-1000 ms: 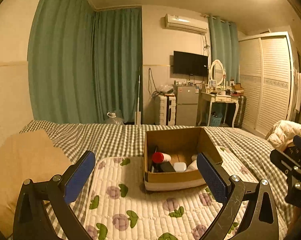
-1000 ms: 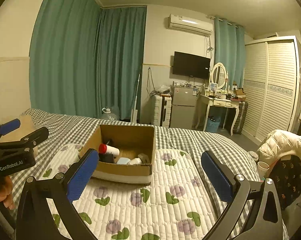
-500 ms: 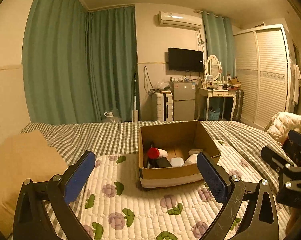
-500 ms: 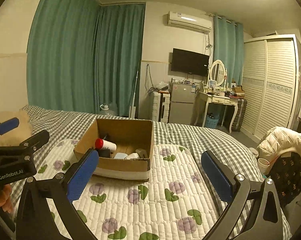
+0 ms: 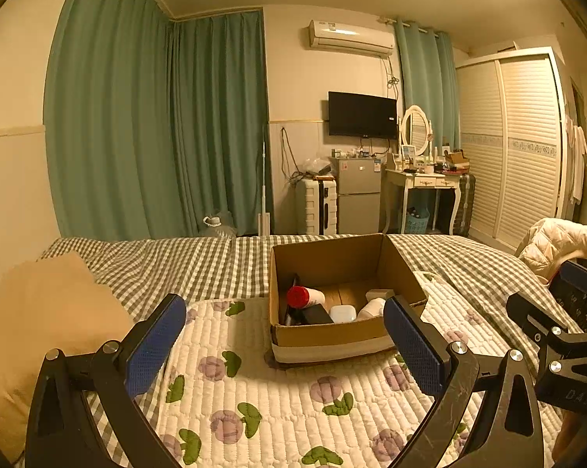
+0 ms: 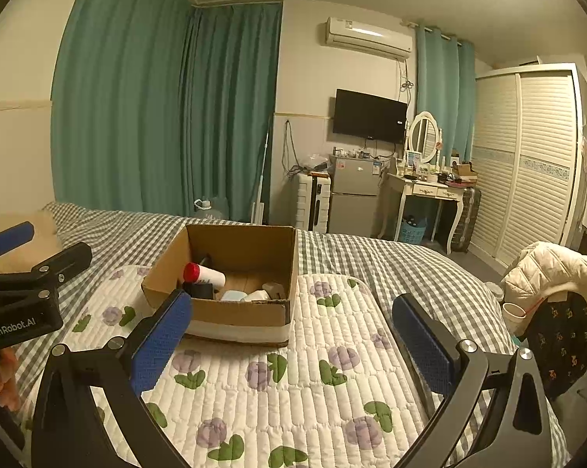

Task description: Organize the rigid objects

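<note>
An open cardboard box [image 5: 332, 333] [image 6: 239, 314] sits on a quilted floral mat [image 5: 278, 397] [image 6: 293, 390] on the bed. Inside lie a white bottle with a red cap [image 5: 303, 297] [image 6: 203, 273], a black object [image 5: 315, 315], a small white case [image 5: 342, 313] and other white items [image 5: 373, 304]. My left gripper [image 5: 283, 345] is open and empty, held above the mat in front of the box. My right gripper [image 6: 289, 345] is open and empty, right of the box. Each gripper shows at the edge of the other's view.
A tan pillow [image 5: 32, 323] lies at the left on the checked bedspread [image 5: 168, 265]. A white jacket [image 6: 547, 273] hangs on a chair at the bed's right. Beyond the bed stand a fridge [image 5: 358, 195], a dressing table [image 5: 426, 183] and a wardrobe [image 5: 520, 148].
Both views have shifted slightly: the box sits a little higher and farther in frame, as both grippers tilt and draw back. Both stay open and empty.
</note>
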Demonstrator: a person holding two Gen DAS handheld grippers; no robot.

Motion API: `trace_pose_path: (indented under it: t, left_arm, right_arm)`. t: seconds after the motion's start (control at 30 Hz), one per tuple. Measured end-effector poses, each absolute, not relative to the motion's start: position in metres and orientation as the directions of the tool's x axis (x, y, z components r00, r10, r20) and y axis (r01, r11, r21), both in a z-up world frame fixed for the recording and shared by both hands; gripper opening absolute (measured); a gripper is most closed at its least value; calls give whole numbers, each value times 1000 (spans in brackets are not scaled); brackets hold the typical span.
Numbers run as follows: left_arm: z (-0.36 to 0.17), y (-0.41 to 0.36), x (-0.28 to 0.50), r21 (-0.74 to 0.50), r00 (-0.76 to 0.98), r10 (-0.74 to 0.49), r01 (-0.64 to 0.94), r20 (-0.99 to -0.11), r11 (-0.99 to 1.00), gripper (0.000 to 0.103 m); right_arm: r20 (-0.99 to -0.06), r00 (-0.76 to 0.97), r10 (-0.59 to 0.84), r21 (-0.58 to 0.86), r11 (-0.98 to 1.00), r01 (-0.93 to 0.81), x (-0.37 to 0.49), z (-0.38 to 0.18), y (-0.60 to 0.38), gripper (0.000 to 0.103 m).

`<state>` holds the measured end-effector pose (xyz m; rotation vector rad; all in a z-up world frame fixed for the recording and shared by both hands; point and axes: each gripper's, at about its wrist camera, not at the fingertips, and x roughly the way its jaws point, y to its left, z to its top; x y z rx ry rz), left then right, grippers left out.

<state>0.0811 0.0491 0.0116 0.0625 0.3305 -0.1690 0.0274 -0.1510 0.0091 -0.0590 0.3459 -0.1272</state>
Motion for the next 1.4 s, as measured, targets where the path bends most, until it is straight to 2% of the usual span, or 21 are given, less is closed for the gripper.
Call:
trace_pose_path:
  t: [1.4]
  left_arm:
    - [4,50,75,42,936,-123,145,-329,989,103]
  right_arm:
    - [-342,930,-136,-78,990,116,19,8,-153,103]
